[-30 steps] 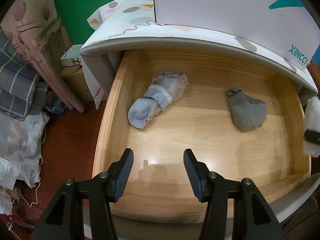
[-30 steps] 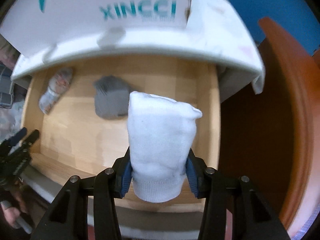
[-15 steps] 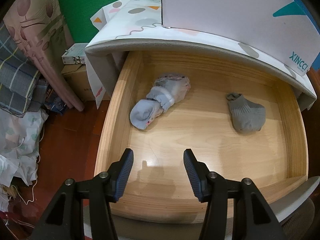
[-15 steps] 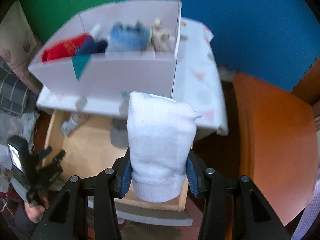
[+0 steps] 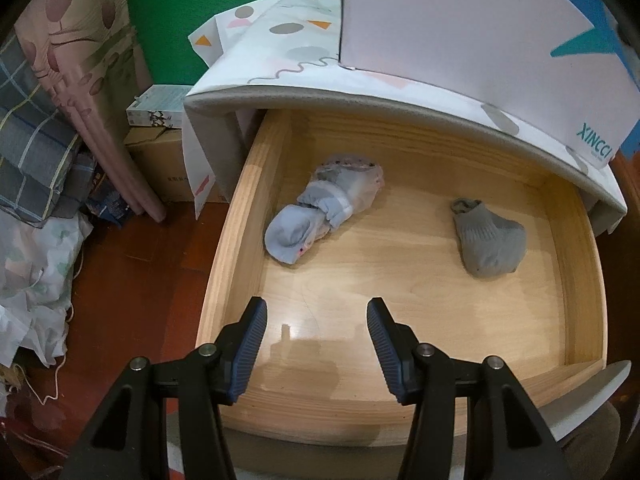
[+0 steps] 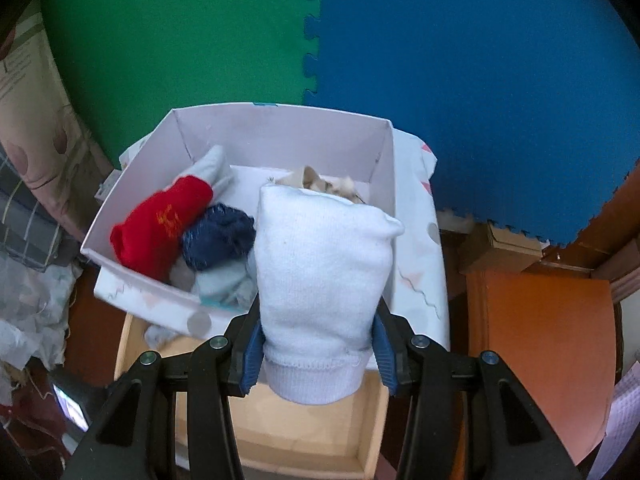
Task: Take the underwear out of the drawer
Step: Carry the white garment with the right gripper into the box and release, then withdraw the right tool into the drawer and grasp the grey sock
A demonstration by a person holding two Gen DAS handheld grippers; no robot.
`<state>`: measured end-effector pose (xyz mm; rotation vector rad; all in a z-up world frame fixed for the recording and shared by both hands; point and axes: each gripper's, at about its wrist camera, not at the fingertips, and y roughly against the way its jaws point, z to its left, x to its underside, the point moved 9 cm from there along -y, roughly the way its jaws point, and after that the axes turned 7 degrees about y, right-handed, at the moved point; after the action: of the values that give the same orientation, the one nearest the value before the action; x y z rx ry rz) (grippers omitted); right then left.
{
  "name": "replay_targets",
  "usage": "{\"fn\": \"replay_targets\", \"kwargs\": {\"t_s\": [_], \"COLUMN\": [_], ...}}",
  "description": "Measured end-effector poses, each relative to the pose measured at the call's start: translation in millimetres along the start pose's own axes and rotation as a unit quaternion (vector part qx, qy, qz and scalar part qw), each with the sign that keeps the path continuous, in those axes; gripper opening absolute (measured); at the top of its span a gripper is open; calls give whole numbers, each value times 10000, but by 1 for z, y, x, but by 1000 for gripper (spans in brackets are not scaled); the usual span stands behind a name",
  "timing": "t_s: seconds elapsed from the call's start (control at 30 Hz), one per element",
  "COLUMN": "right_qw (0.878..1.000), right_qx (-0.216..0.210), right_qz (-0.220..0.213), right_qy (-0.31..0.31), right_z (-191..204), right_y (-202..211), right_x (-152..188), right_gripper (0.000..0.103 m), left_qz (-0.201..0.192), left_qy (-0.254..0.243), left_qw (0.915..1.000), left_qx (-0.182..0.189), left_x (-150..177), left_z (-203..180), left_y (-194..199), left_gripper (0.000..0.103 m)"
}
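My right gripper (image 6: 318,346) is shut on a white rolled sock (image 6: 322,276) and holds it high above the white box (image 6: 384,160) that stands on the table top. The open wooden drawer (image 5: 224,260) lies below. In it are a light blue rolled bundle (image 5: 320,216) at the left and a grey sock (image 5: 486,240) at the right. My left gripper (image 5: 316,320) is open and empty, over the drawer's front part, short of the blue bundle.
The white box holds a red sock (image 6: 160,224), a navy bundle (image 6: 218,236) and other pieces. A patterned cloth (image 5: 288,44) covers the table top. Cardboard boxes (image 5: 156,136) and piled fabric (image 5: 36,160) stand left of the drawer. An orange chair (image 6: 540,344) stands at the right.
My right gripper has risen from the drawer with the white sock, to above the white box. The left gripper has stayed nearly still over the drawer.
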<state>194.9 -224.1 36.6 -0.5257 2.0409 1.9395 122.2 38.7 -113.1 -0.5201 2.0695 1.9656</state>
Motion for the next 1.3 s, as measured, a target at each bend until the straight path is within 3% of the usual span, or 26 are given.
{"fn": "replay_targets", "kwargs": {"t_s": [0.3, 0.77, 1.0, 1.3], "right_qw": [9994, 9978, 9983, 9991], "right_qx": [205, 345, 376, 318], "right_qz": [253, 563, 431, -147], "right_qy": [108, 6, 76, 246], "right_z": [15, 7, 11, 20], "right_y": [-41, -83, -74, -31], "right_x": [-27, -28, -30, -28], "right_gripper": [43, 52, 62, 64], "left_qz": [-10, 14, 23, 26], "left_qy": [118, 249, 222, 211], "left_qw": [9998, 9994, 9996, 9997], "left_qx": [187, 225, 195, 151], "left_x": [-1, -3, -3, -2], "left_z": [1, 7, 6, 8], "left_y": [0, -3, -5, -4], "left_gripper": [53, 53, 53, 53]}}
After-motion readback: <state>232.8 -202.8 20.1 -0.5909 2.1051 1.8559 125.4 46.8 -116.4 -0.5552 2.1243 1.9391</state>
